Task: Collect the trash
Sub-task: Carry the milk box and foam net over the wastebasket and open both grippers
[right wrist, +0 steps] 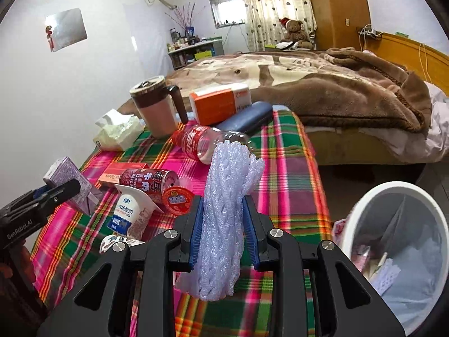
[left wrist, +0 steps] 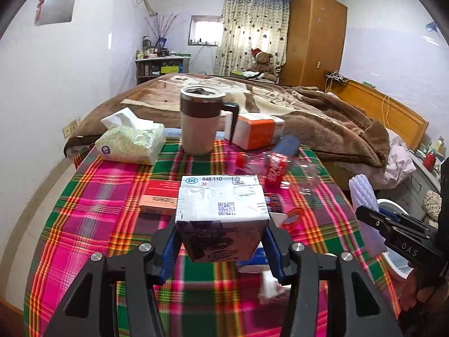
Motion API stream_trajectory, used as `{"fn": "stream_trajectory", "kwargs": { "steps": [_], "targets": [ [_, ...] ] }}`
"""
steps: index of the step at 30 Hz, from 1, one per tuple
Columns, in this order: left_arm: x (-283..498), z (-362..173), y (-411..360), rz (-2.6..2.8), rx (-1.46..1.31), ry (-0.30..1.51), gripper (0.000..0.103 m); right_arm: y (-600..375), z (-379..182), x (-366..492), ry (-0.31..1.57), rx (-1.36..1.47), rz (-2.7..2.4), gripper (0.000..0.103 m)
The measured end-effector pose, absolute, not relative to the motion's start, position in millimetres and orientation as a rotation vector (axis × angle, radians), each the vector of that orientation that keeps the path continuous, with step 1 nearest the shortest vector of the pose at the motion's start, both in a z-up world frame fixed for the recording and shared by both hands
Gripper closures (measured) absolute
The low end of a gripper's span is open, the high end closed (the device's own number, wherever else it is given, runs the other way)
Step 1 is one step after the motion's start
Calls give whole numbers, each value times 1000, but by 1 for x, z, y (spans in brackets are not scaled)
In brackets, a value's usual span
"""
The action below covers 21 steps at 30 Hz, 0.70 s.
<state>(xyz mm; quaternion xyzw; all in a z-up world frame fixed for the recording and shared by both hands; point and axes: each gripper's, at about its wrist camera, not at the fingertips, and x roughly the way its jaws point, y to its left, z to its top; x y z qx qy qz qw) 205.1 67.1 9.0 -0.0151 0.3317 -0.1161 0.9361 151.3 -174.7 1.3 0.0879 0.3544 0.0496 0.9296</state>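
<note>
My left gripper (left wrist: 221,241) is shut on a purple-and-white milk carton (left wrist: 221,210) and holds it above the plaid tablecloth (left wrist: 98,224). The carton also shows in the right wrist view (right wrist: 70,179). My right gripper (right wrist: 223,236) is shut on a white foam fruit net (right wrist: 224,219), held up over the table's right side. The net also shows in the left wrist view (left wrist: 364,205). A white trash bin (right wrist: 364,213) with trash inside stands on the floor at the right. On the table lie an empty cola bottle (right wrist: 204,143), a red milk can (right wrist: 148,181), a yogurt pouch (right wrist: 129,213) and a red lid (right wrist: 178,199).
A lidded mug (left wrist: 197,120), a tissue pack (left wrist: 132,140), an orange-white box (left wrist: 256,130), a blue case (right wrist: 244,119) and a flat red box (left wrist: 160,196) are on the table. A bed with a brown blanket (right wrist: 322,90) lies behind it.
</note>
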Motion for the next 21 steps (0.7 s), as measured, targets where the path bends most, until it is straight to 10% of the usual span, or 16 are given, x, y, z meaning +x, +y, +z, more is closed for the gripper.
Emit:
{"fn": "stream_trajectory", "kwargs": {
  "steps": [21],
  "targets": [
    [155, 31, -49, -434, 40, 639, 50, -257, 25, 96, 641, 206, -40, 74]
  ]
}}
